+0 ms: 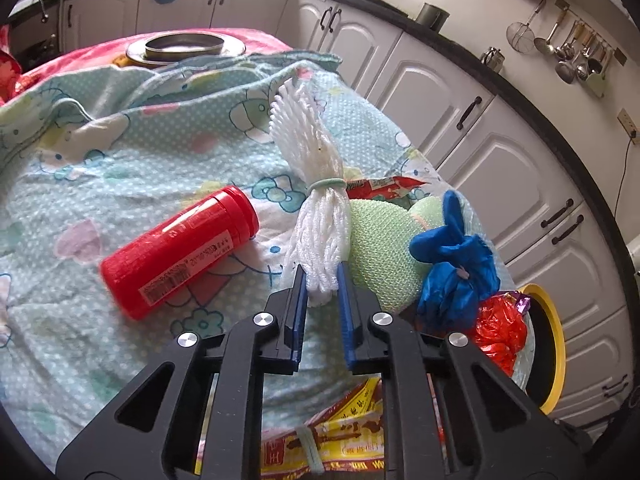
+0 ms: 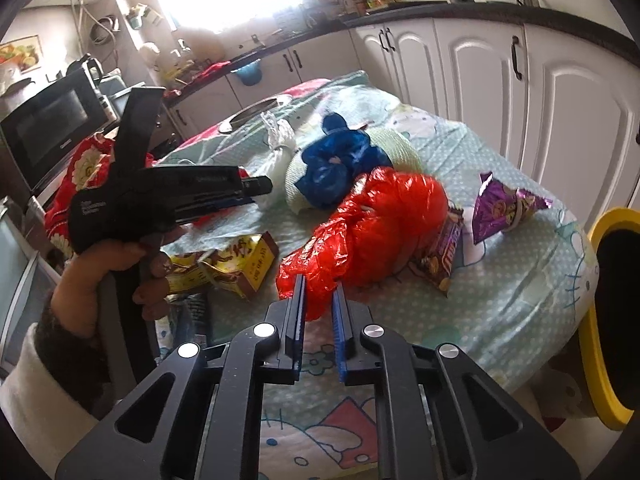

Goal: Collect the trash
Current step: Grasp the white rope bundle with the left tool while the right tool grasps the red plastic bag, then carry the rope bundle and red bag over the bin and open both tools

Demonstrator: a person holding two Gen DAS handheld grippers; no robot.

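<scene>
Jaws pinch white net bundle (image 1: 320, 216), red bag (image 2: 360, 220).

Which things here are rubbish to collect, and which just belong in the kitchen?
Rubbish: white foam net, red bag, blue bag, purple snack packet, yellow wrapper, red bottle.

Just there: metal bowl, microwave, hanging utensils.

Both wrist cameras look steeply down along their jaws, close over the patterned cloth (image 1: 80, 340). Both views share the blue bag (image 1: 456, 264) (image 2: 340, 160), white netting (image 1: 316, 200) and yellow-rimmed bin (image 2: 600, 320).
</scene>
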